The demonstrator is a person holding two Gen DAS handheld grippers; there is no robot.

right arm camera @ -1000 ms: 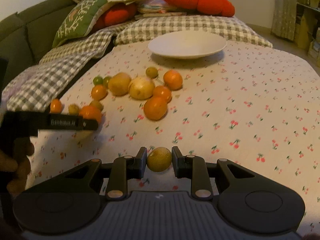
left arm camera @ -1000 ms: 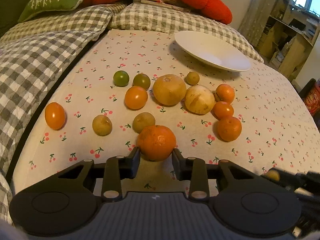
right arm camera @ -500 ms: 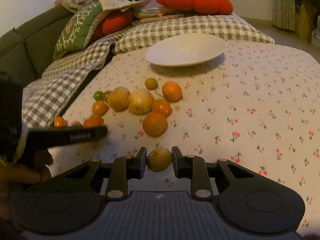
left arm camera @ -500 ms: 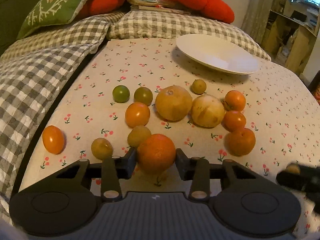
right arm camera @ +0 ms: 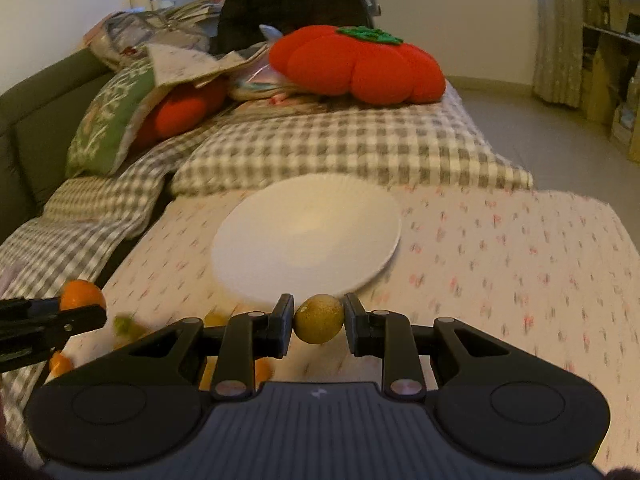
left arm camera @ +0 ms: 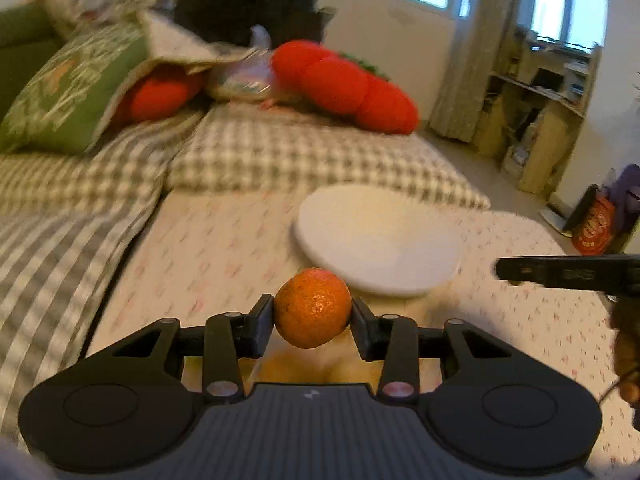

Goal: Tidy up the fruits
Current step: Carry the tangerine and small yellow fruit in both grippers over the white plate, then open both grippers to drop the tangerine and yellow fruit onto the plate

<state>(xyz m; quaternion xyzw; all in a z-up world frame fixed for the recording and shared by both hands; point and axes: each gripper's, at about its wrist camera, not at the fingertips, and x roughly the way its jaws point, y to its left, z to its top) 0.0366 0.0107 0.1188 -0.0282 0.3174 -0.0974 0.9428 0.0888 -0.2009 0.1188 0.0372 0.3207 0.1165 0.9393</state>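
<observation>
Orange mandarin (left arm camera: 313,307) sits squarely between the two pads of the left gripper (left arm camera: 313,318), both pads pressed against its sides; it is clamped and carried clear of the bed. From the left wrist view it hangs just in front of the near rim of the white plate (left arm camera: 400,280), not over it.

Small yellow-green fruit (right arm camera: 319,319), kind not certain, is pinched between the pads of the right gripper (right arm camera: 319,322), clenched tight on it. From the right wrist view it hangs at the near edge of the same white plate (right arm camera: 256,236), held off the sheet.

Plate lies on a cherry-print sheet (right arm camera: 500,248) covering the bed; nothing is on the plate.

In the right wrist view the left gripper (right arm camera: 86,306) shows at the left edge with the mandarin (right arm camera: 80,294) in it. In the left wrist view the right gripper (left arm camera: 560,272) enters from the right edge as a dark bar; its fruit is not visible there.

Loose fruit (right arm camera: 128,324), orange and greenish, lies blurred on the sheet below and left of the right gripper, partly hidden behind it.

Farther back: grey checked pillows (right arm camera: 340,148), a green patterned cushion (right arm camera: 112,120), a red tomato-shaped cushion (right arm camera: 360,68). Both views are motion-blurred.
</observation>
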